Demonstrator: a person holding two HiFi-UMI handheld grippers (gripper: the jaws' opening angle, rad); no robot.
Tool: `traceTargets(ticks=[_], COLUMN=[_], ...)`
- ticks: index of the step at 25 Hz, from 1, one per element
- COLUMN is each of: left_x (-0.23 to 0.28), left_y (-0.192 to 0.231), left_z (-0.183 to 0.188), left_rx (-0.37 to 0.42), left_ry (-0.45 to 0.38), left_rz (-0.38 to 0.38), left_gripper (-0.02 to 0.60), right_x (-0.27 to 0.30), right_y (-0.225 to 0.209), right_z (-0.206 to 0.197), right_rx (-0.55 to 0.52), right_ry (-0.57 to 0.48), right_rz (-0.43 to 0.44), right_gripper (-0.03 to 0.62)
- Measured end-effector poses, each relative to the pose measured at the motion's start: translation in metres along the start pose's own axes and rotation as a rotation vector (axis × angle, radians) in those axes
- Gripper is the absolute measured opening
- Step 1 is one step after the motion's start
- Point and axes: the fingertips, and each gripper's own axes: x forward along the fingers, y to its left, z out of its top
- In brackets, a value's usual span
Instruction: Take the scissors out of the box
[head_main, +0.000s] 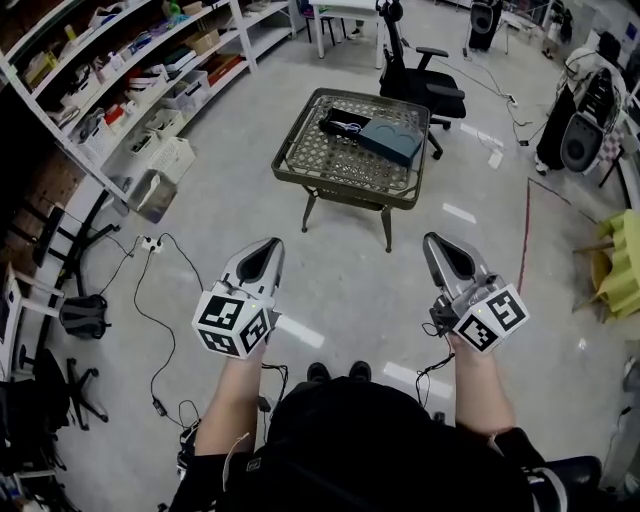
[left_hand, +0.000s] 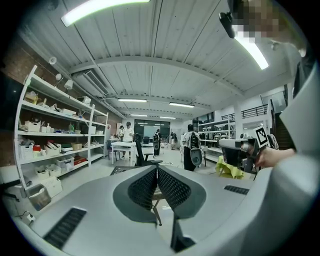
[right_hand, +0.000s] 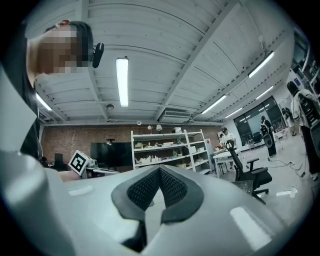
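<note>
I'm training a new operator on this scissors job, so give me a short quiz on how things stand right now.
1. True or false: the left tool and the right tool are both shut and empty.
2. The box lies on: A the table; B a shelf; C the floor.
3. Fill in: beyond the table stands a black office ____.
Key: 1 true; 2 A; 3 chair.
</note>
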Motion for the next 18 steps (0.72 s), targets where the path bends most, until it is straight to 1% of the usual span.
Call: traceTargets(ticks=[5,11,18], left_x=[0.007,0.012,0.021], left_y=[-0.012,-0.031,-0.025], left_z=[-0.003,-0.003,-0.007], left_rx=[-0.003,0.004,-0.003], left_ry=[0.012,0.017,0.015], left_rz=[0.003,-0.011,-0.006], left_gripper=[0.014,0.014,0.014], right_x=[-0.014,-0.033,-0.030], right_y=[-0.004,-0.011,-0.022], right_z=[0.000,-0.001,-0.012], right_rx=[0.017,0.006,0.039], right_ry=[-0.005,-0.003,0.007], right_rz=[0.021,0.016,0.015], right_gripper=[0.011,0.011,0.012])
